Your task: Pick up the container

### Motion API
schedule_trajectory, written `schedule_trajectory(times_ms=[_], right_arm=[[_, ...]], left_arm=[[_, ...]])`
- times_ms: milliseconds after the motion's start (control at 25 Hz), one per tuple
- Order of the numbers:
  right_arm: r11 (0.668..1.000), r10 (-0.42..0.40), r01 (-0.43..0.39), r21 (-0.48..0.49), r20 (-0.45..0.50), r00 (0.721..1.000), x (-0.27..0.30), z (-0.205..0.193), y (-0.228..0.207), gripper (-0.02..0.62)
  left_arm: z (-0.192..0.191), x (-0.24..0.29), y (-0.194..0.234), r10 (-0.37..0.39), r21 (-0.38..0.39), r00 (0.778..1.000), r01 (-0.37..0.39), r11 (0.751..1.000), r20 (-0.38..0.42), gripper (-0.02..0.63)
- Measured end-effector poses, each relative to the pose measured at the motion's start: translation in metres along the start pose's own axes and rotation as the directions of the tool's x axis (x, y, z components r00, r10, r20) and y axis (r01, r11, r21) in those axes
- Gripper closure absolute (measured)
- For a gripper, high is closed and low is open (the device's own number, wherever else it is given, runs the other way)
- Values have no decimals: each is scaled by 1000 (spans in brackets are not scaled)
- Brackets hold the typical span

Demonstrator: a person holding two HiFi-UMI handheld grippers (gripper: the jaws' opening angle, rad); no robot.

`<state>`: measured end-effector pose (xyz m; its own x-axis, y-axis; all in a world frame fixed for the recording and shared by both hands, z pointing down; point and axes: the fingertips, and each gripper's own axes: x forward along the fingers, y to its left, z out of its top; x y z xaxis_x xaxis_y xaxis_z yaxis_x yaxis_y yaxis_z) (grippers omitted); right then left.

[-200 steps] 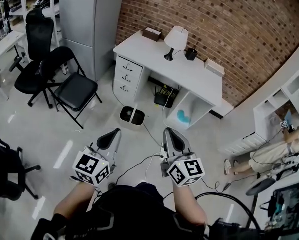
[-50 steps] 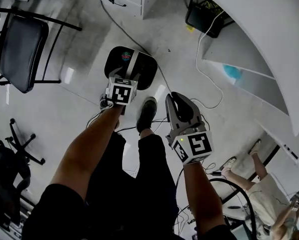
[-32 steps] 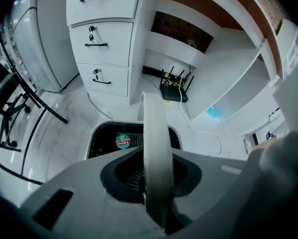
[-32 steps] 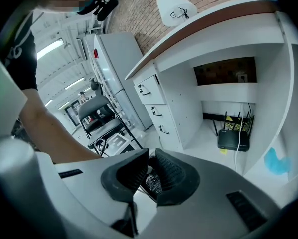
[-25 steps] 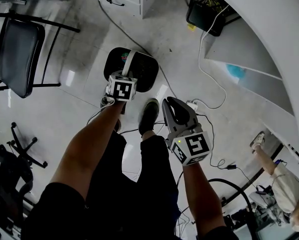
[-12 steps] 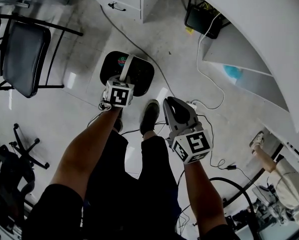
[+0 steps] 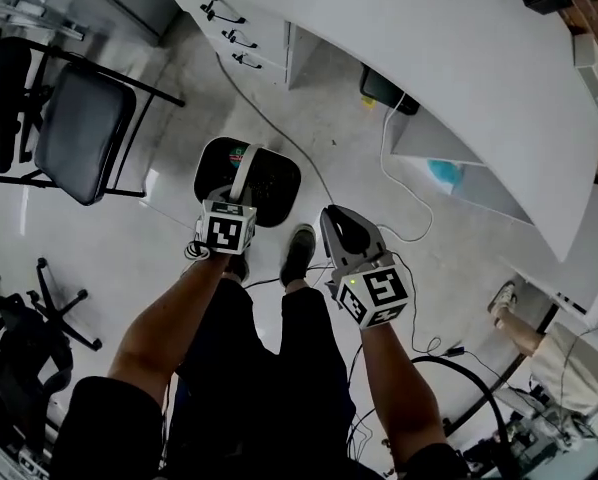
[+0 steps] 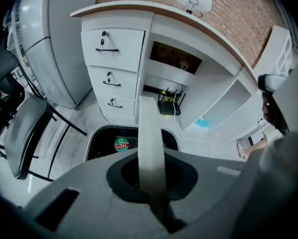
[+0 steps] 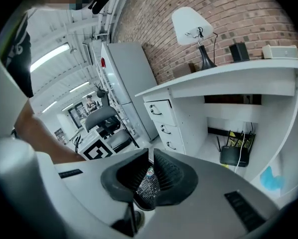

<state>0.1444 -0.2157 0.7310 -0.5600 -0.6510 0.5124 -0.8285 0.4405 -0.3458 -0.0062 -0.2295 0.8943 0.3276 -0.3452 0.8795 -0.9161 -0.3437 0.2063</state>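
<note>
Lifting is starting — left tool (image 7: 233, 199) is clamping the handle (image 7: 242, 168) of the container (image 7: 276, 180) at 12 o'clock; right tool (image 7: 337, 226) is idling, narrow and empty — next: a level raise.

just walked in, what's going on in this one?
A person with a gripper in each hand stands over a black container on the floor beside a white desk. The left gripper is shut on the container's white handle, taking it from above. The right gripper is shut on nothing and hangs off to the side, clear of the container. These views do not show whether the container is off the floor yet.
</note>
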Motion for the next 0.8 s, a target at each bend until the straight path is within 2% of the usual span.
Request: schedule_trajectory(times_ms=[480,800], right_arm=[[1000,-13,15,-23,60,998,-50,83,45,586],[998,5,1,-60,108,994,-95,137,81,586]], left_arm=[[59,-142,-29,-41,17,996,40,999,81,595],[92,-246,-51,-63,6,982,63,998,178,595]])
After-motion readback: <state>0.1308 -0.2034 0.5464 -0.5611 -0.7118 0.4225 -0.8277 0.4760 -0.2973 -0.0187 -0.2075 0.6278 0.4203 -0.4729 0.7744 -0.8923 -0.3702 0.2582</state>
